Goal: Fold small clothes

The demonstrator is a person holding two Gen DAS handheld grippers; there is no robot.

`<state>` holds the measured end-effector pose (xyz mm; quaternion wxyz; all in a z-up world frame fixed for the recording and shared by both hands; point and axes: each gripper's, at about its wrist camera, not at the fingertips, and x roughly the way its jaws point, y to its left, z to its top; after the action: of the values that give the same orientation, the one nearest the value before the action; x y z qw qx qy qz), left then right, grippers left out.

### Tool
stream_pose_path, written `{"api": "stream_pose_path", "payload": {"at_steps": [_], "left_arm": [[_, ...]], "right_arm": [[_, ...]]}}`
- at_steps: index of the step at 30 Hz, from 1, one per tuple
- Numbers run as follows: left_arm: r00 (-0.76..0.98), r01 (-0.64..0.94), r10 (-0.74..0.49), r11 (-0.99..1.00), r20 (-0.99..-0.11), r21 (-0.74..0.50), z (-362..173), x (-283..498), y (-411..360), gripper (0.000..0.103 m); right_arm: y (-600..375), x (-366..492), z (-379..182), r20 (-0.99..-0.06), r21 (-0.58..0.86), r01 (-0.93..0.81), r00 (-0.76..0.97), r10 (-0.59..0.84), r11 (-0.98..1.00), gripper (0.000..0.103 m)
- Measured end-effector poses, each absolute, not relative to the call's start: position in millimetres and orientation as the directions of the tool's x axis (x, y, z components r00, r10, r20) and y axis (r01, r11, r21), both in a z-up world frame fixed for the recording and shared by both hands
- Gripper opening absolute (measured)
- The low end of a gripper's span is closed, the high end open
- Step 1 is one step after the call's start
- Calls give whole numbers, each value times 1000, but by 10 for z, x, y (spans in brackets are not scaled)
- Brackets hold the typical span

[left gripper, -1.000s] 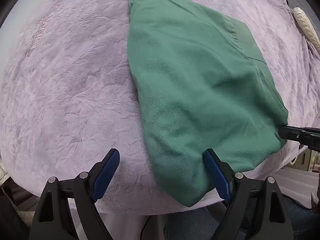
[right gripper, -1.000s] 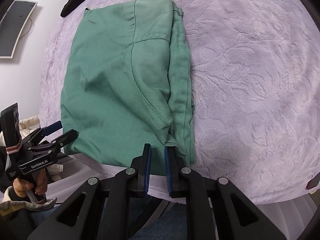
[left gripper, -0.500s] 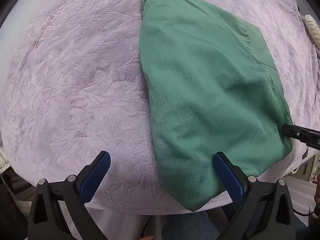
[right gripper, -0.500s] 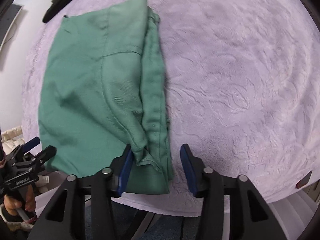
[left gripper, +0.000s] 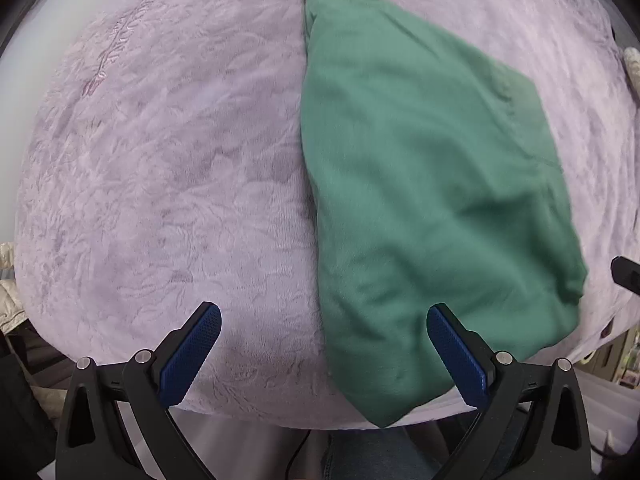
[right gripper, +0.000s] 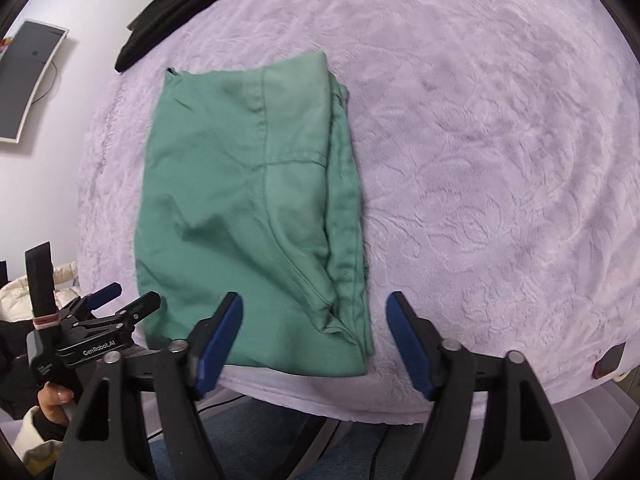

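Green garment (right gripper: 248, 216) is lying folded near the front edge of the lilac bedspread (right gripper: 480, 160). Right claw (right gripper: 314, 340) has just been opening, nothing gripped; left claw (left gripper: 320, 352) is gaping wide, empty. Risk: a claw snagging the loose hem and undoing the fold.

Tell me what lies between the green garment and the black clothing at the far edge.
Only bare lilac blanket separates the green garment from the black clothing, as the right wrist view shows.

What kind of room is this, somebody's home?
Probably a bedroom at home: a lilac plush blanket covers what looks like a bed, with a folded green garment on it and dark clothes heaped behind.
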<state>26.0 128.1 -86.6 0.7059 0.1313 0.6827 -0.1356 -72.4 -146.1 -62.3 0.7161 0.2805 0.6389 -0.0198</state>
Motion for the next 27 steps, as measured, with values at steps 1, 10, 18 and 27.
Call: {"api": "stream_pose_path", "payload": {"at_steps": [1,10,18,27], "left_arm": [[42,369,-21,930,-999,-4,-803,289,1272,103],[139,362,-60,932,-989,-6,-296,407,1084,103],[172,371,-48,929,-984,19,-195,353,975,103],[192,375,-29,926,-981,46,-166,302,912,103]], "right_arm": [[-1452,-720,-575,-928,370,382,188,320,847,81],[-1300,-565,-257,-963,243,378,207,174,893,90],[-1224,-536,-127,-971,162,368,226,81,916,103],[-1187,-530,-98,-975,147,387,214,66,910,103]]}}
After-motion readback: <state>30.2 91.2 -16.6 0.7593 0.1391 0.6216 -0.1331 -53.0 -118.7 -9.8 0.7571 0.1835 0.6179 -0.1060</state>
